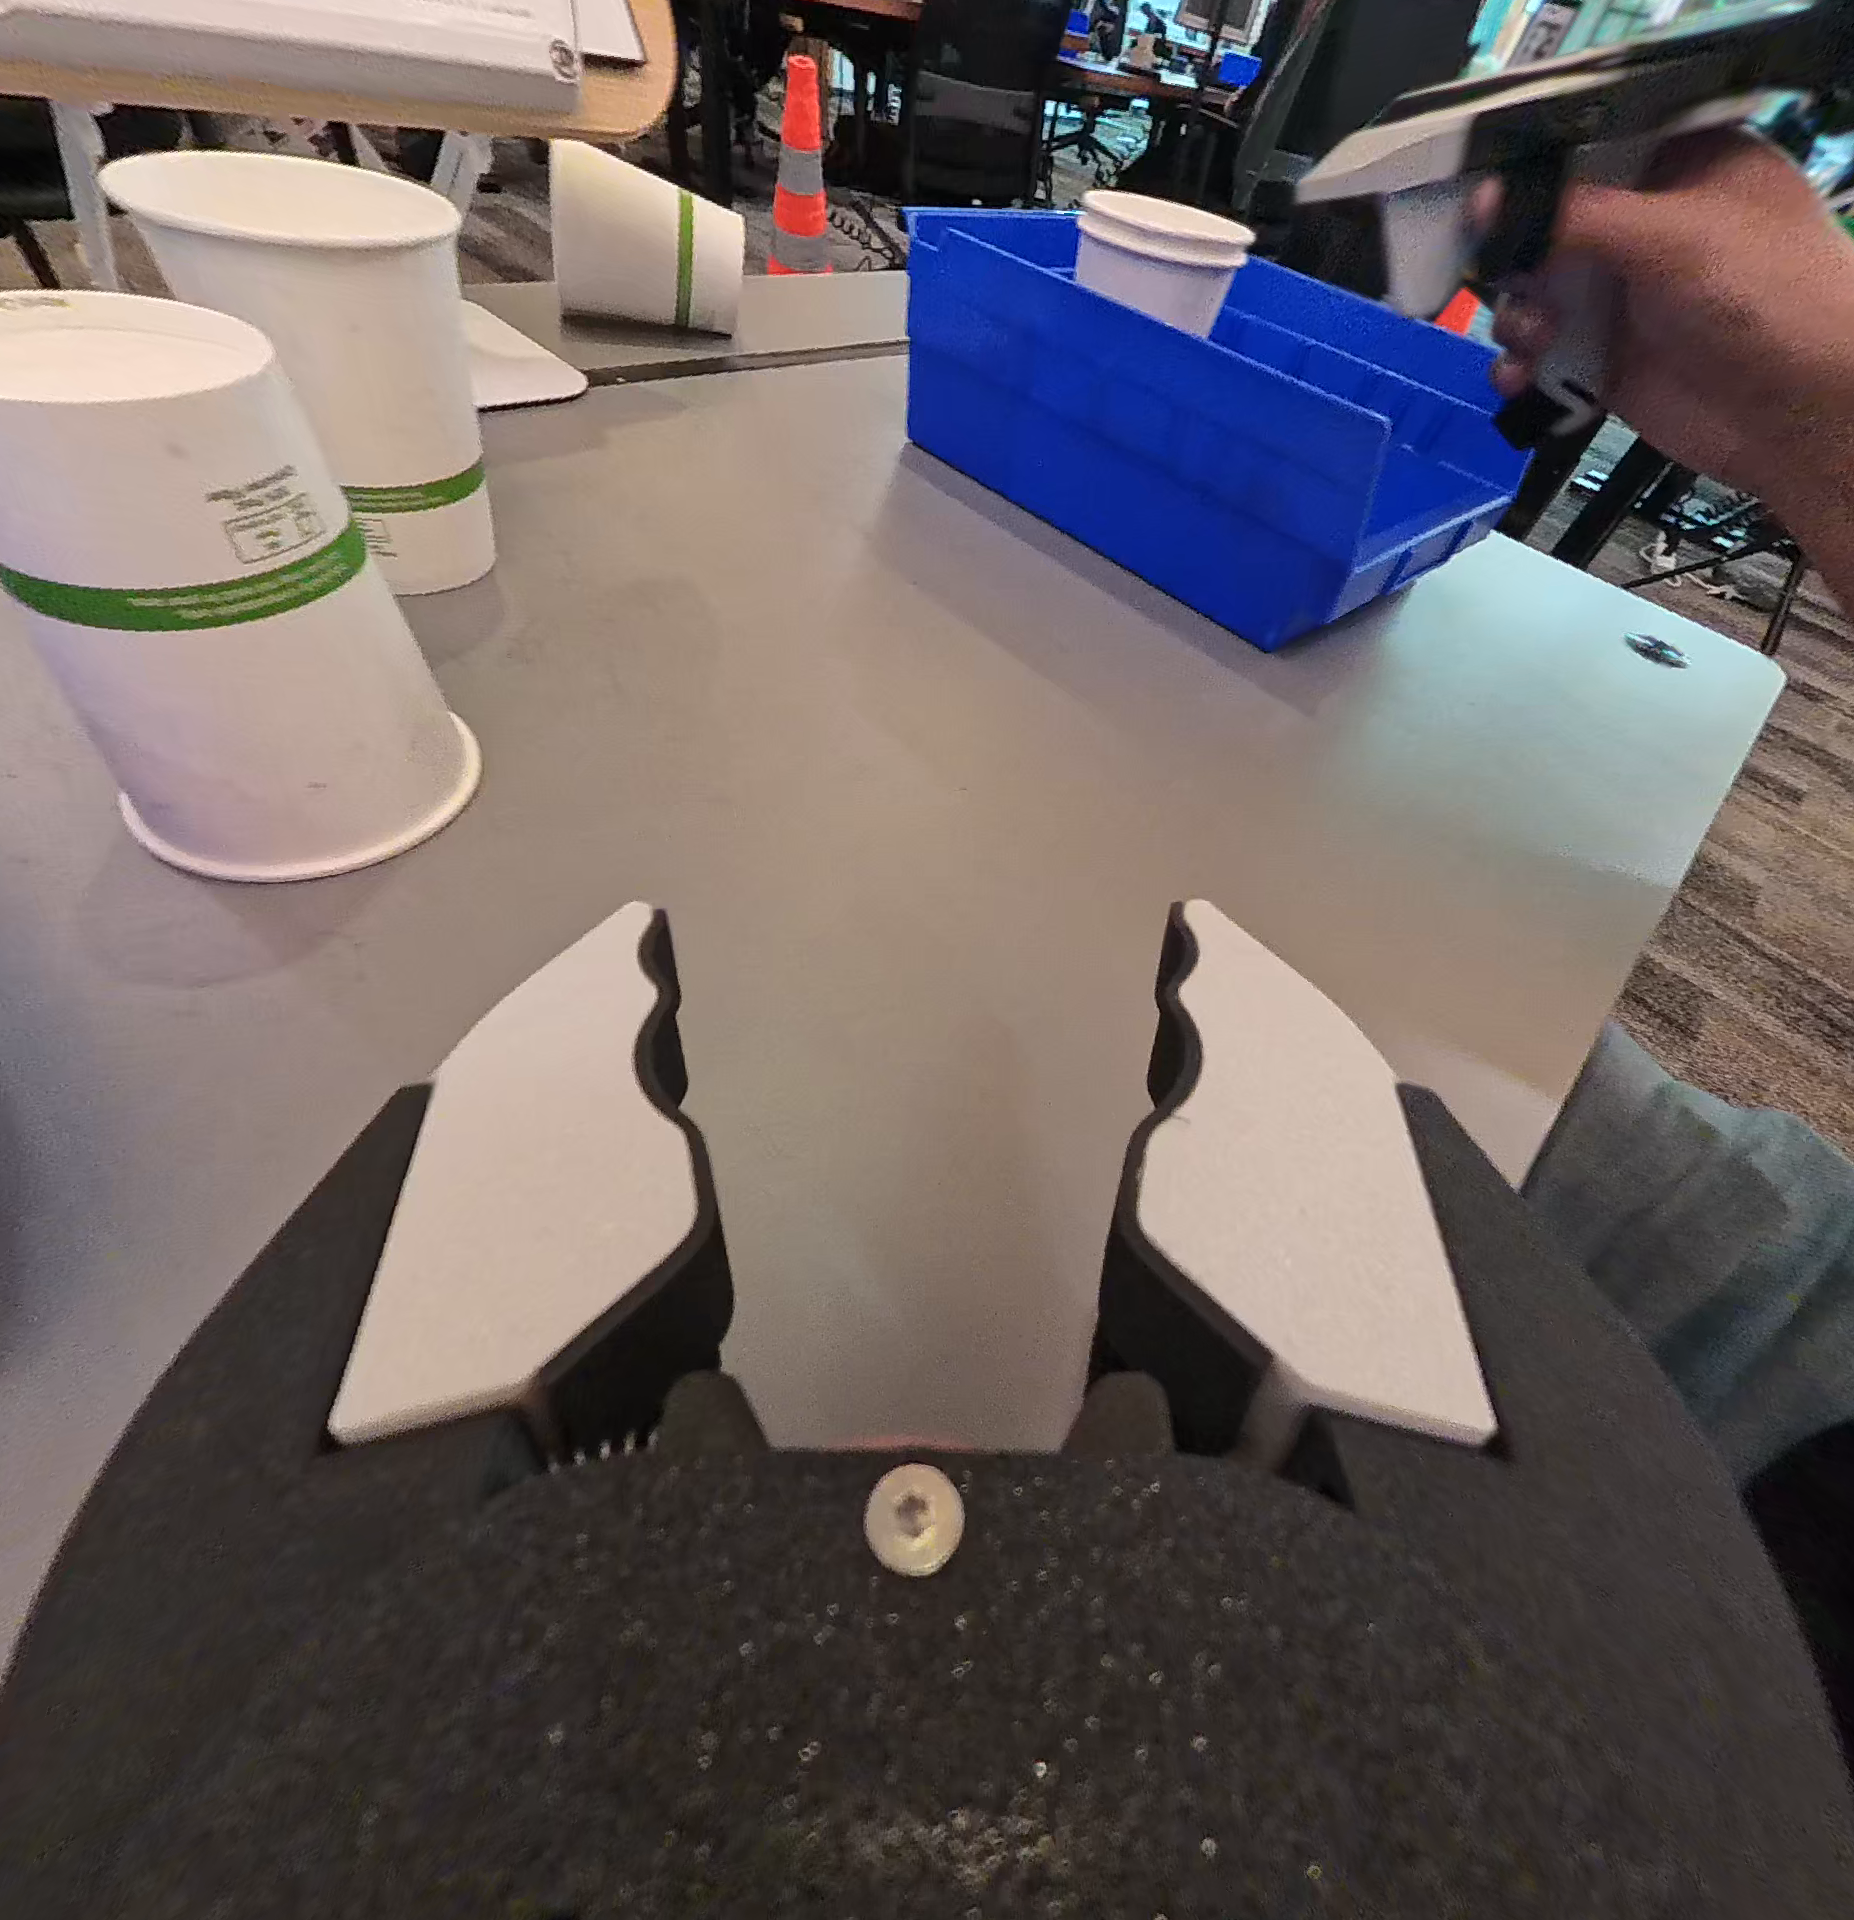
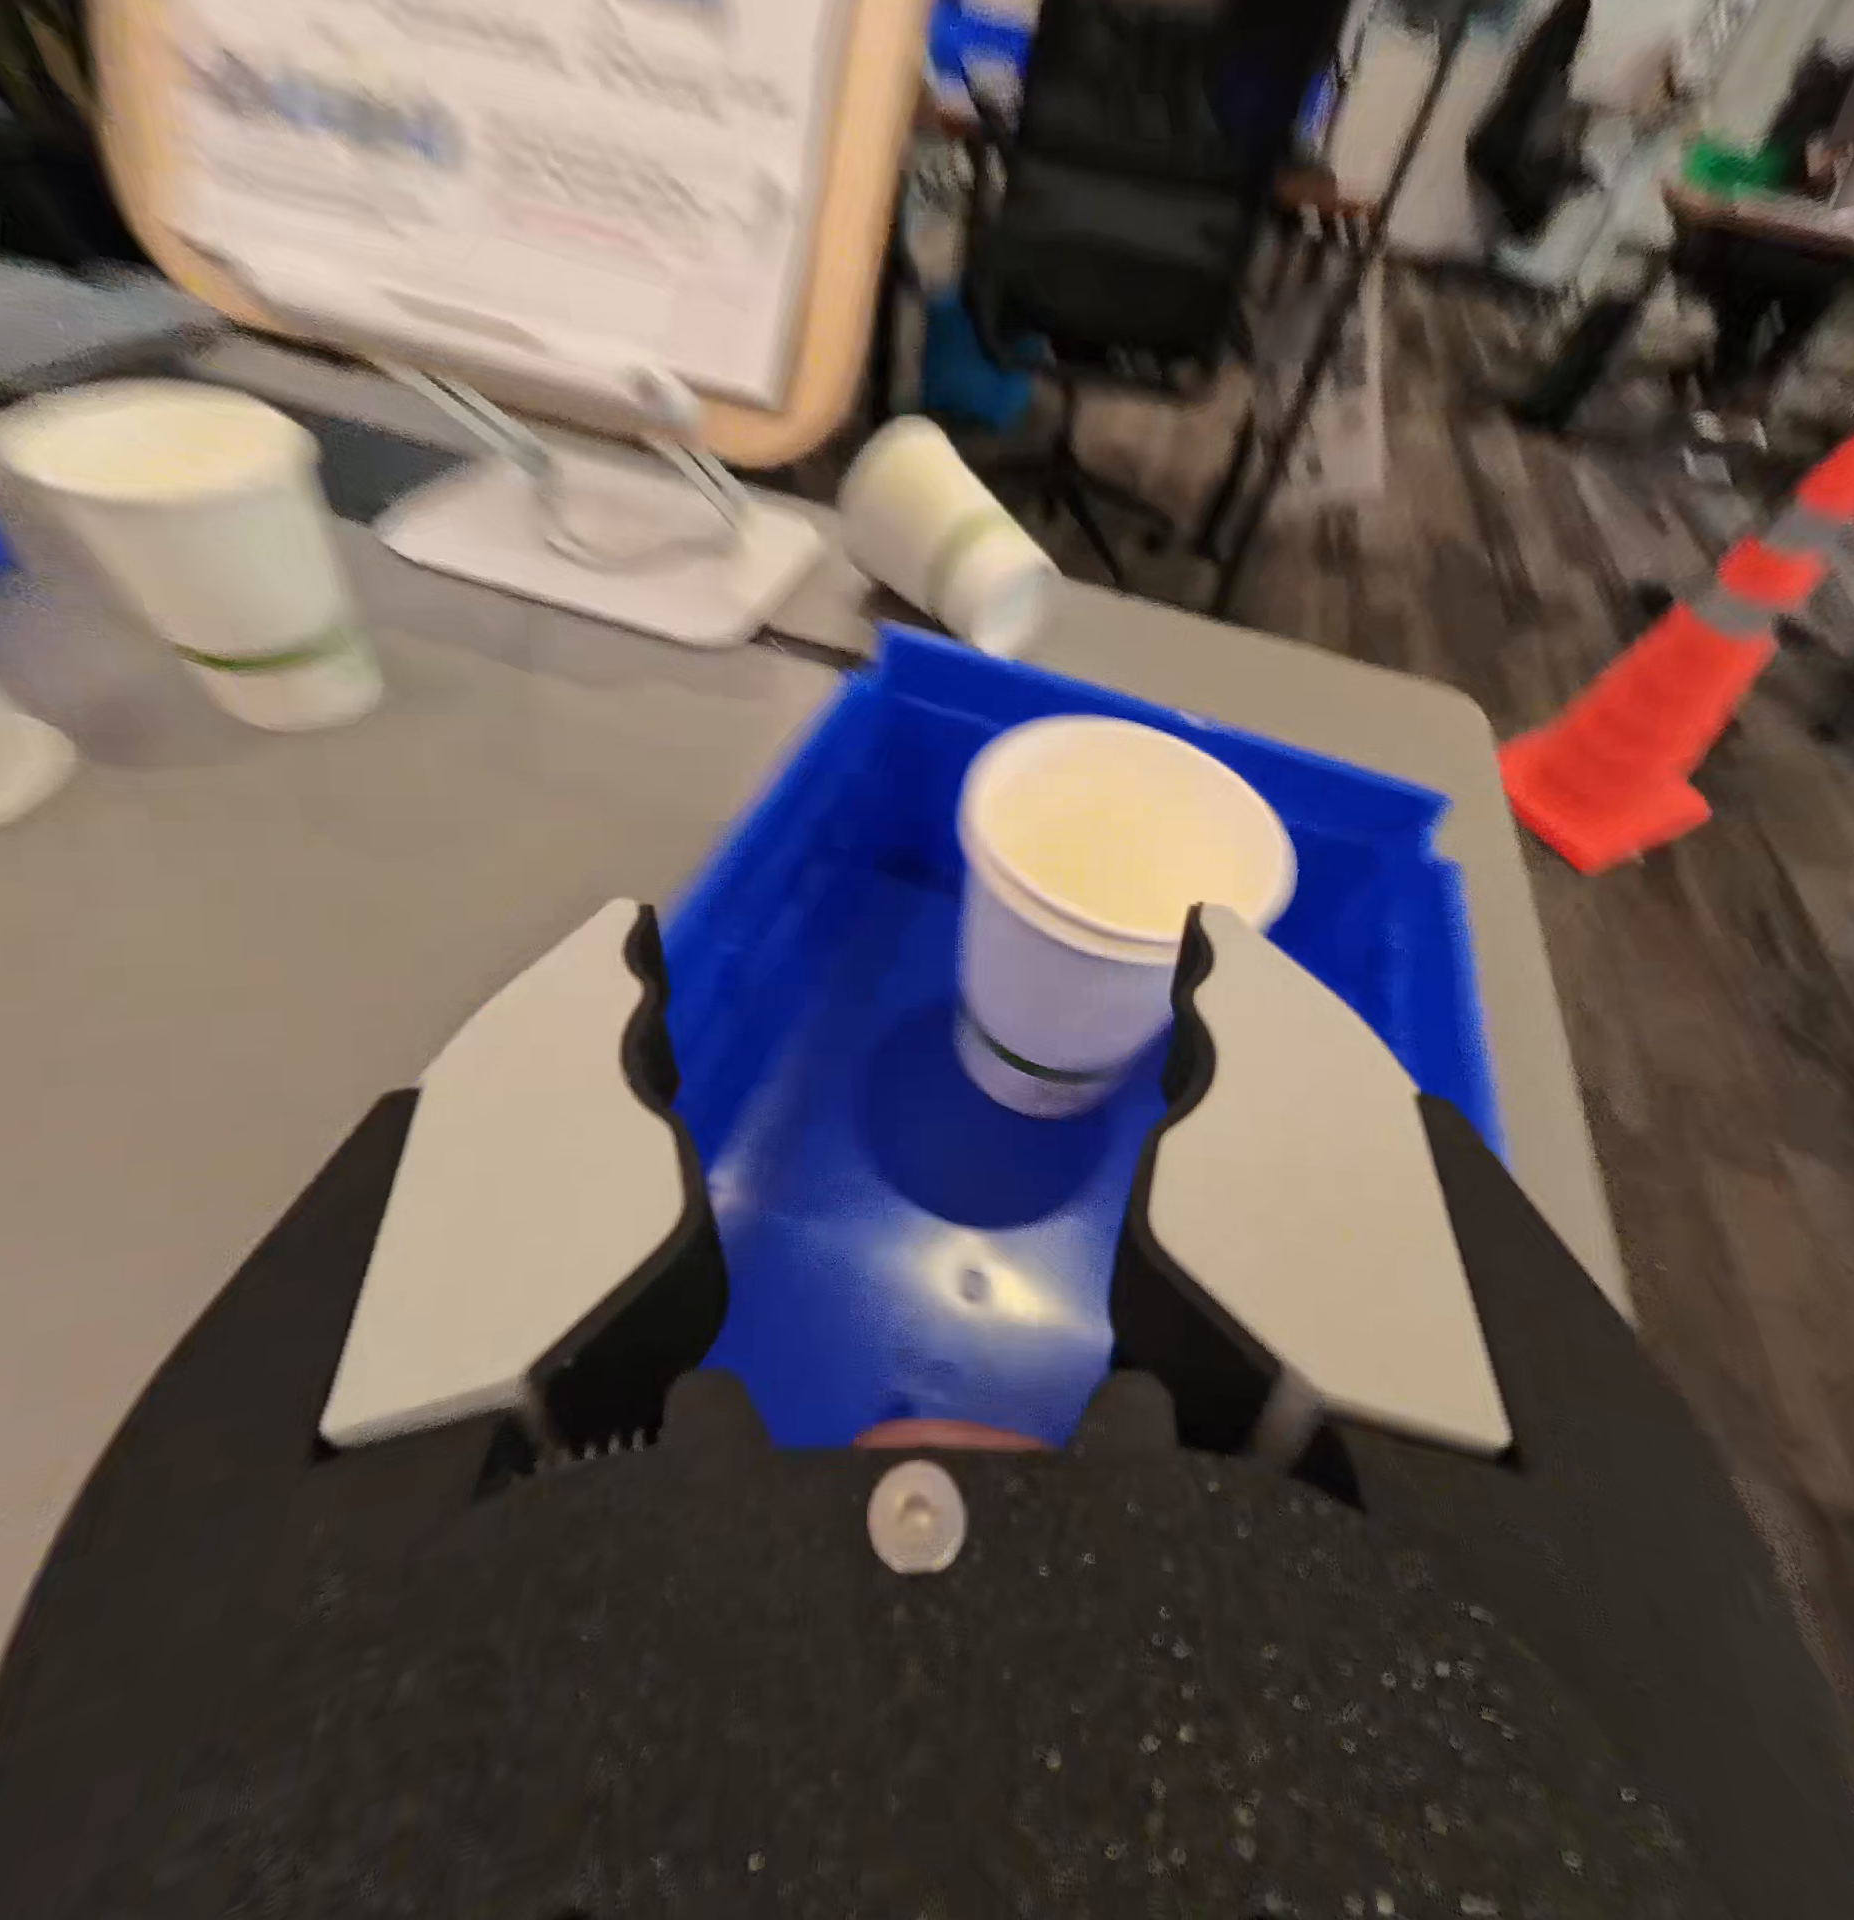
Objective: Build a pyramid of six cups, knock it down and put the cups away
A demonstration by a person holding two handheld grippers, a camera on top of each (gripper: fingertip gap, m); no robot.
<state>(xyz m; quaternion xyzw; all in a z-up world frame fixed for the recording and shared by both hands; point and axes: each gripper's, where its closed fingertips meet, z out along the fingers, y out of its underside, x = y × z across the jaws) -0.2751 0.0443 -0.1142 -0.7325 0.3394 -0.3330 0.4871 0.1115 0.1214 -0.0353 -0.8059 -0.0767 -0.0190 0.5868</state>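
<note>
Three paper cups loose on the grey tabletop (image 1: pixel 902 727): two upside down (image 1: pixel 216 603), (image 1: pixel 331 353), one on its side (image 1: pixel 642 239). More nested upright (image 2: pixel 1099 914) in the blue bin (image 2: pixel 1422 987). Probably light, thin-walled, easily crushed; best pinched gently mid-wall. Left hand-held gripper (image 1: pixel 918 997) and right hand-held gripper (image 2: pixel 918 997) both spread, empty.

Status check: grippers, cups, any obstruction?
Left gripper open, empty, over table. Right gripper open above blue bin; nested cups upright inside. Three cups out; one on its side. Nothing blocking.
</note>
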